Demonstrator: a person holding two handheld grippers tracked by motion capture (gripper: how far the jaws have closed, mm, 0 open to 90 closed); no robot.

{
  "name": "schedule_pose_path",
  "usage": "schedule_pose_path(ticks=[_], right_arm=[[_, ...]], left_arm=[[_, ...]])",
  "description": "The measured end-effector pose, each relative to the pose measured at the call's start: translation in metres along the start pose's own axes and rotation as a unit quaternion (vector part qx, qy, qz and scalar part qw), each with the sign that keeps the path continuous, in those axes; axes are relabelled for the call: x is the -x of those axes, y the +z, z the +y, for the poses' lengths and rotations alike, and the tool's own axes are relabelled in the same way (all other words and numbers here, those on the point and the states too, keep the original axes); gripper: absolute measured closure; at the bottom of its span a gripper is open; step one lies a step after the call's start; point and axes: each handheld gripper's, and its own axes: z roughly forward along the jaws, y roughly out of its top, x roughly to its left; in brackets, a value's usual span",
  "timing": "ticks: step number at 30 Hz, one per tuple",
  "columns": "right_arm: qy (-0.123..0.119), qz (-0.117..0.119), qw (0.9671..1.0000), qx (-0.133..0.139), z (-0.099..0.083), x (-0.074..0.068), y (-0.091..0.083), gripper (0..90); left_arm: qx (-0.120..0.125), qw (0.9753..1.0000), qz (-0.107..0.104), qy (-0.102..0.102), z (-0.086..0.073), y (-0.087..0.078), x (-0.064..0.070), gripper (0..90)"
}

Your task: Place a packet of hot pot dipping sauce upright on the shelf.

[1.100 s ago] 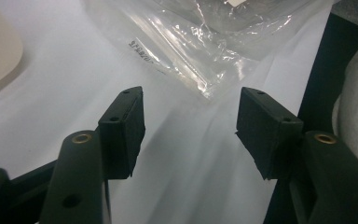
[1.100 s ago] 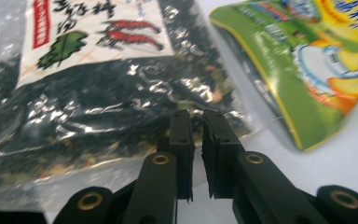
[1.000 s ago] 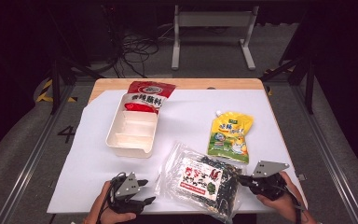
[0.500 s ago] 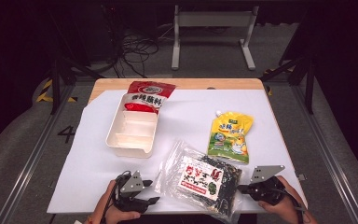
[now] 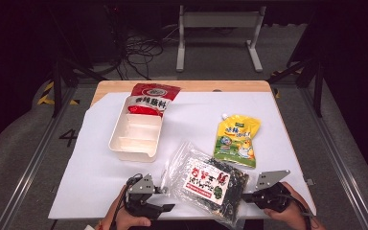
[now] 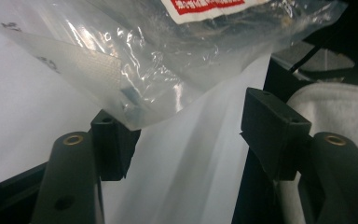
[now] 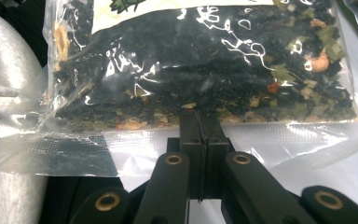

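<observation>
So we had the right gripper down at the near edge of the table, and in the right gripper view its jaws were pressed together. They looked clamped on the clear sealed edge of the seaweed bag, though whether the plastic was truly between them or just in front, we couldn't fully tell. The bag lay flat at the front middle of the table, between our two grippers, with its near corner poking a bit past the table edge. It was see-through, full of dark dried bits with some green and orange flakes, and had a white and red label on top.

Our left gripper sat just to the left of the bag, jaws spread wide apart and holding nothing. In the left gripper view the crinkly clear edge of the bag hung over the gap between the jaws and seemed to brush the left one.

Farther up, we had a white tray with dividers sitting left of center, and a red pouch lying partly on the tray's far end. Over on the right, well apart from the tray, a yellow pouch with a spout lay flat, its near end just beside the bag's far corner.
</observation>
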Motion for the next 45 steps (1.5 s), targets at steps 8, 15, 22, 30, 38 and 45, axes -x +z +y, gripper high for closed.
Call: schedule_pose_path(ticks=[8,15,22,30,38,45], right_arm=[[-0.007,-0.004,1.0,0.0,0.007,-0.005,0.006,90.0],[-0.009,-0.006,0.9999,0.003,0.01,-0.007,0.009,90.0],[-0.007,-0.002,0.9999,0.01,0.011,-0.006,0.012,90.0],[-0.01,-0.008,0.9996,0.025,0.012,-0.011,0.015,82.3],[-0.016,-0.004,0.9975,0.068,0.014,-0.013,0.012,62.1],[0.011,-0.037,0.9945,0.098,0.008,-0.003,0.004,53.7]], left_arm=[[0.057,0.9963,-0.028,-0.058,0.025,0.018,-0.009,30.0],[0.07,0.9947,-0.03,-0.068,0.048,0.048,-0.01,31.3],[0.102,0.9899,-0.026,-0.095,0.066,0.074,-0.021,44.0],[0.146,0.985,-0.057,-0.073,0.078,0.064,-0.027,67.7],[0.188,0.9808,-0.048,-0.018,0.092,0.021,-0.025,80.9],[0.189,0.9814,-0.004,0.035,0.1,-0.005,-0.021,81.1]])
